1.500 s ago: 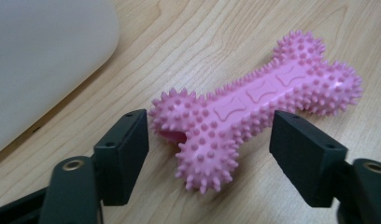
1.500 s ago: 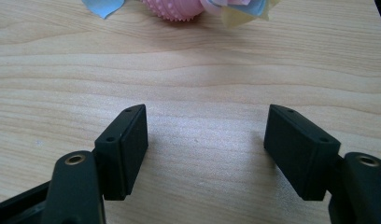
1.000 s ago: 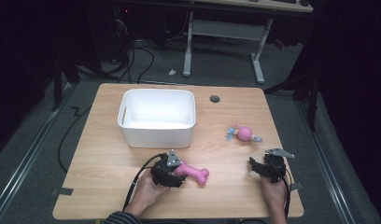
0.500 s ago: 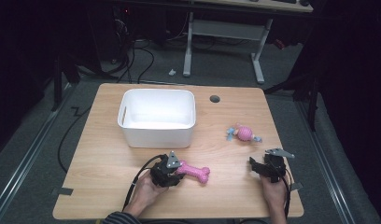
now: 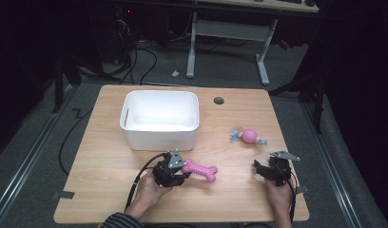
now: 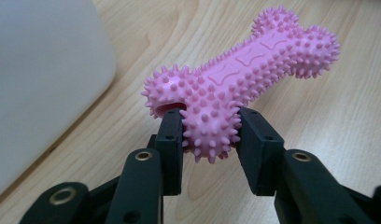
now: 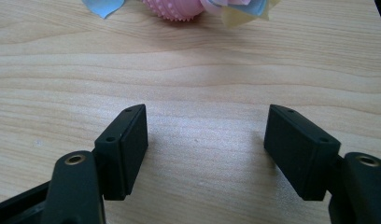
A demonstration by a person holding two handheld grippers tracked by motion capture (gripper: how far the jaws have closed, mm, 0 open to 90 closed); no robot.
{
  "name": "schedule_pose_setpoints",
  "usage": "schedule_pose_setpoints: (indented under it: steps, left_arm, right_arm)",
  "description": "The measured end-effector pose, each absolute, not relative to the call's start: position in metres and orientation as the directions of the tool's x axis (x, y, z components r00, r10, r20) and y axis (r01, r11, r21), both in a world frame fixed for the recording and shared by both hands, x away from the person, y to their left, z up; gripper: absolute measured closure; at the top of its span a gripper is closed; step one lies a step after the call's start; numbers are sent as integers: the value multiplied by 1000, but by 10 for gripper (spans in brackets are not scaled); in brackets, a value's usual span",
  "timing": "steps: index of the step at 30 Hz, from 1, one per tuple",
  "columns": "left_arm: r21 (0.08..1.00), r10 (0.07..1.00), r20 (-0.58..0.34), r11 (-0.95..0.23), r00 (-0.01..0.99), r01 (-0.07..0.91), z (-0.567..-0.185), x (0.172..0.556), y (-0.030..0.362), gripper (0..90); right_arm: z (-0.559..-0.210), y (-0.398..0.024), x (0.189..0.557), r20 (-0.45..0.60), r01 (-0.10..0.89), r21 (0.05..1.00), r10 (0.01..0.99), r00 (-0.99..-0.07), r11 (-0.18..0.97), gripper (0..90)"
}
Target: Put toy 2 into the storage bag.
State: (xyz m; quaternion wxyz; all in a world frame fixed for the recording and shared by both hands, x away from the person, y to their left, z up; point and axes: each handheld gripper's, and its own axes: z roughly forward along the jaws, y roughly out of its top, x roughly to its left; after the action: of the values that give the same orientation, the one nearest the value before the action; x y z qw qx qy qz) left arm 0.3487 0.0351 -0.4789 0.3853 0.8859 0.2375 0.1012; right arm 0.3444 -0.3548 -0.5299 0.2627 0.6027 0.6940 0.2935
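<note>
Left gripper [image 5: 179,172] pinches one knob end of pink spiky bone toy [image 5: 200,169], jaws just closed on it; toy sits at 6 o'clock from white bin [image 5: 160,119], its far end off the table [image 5: 239,199]. Right gripper [image 5: 268,171] jaws spread, empty, pink ball toy [image 5: 249,135] at 11 o'clock from it.

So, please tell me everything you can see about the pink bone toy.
The pink bone toy looks like soft rubber, covered in small spikes, with a knobbed end on each side and a smoother ribbed middle. The left gripper is shut on one knobbed end, its pads pressing both sides. The other end points away over the wooden table. It sits just in front of the white bin.
</note>
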Motion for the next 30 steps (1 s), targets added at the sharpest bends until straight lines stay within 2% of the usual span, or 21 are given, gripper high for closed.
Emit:
schedule_pose_setpoints:
  steps: [30]
  left_arm:
    - [800,544,-7,-500,839,331,-418,360,65,639]
  right_arm:
    - [-530,-355,344,-10,682,724,991,-136,101,305]
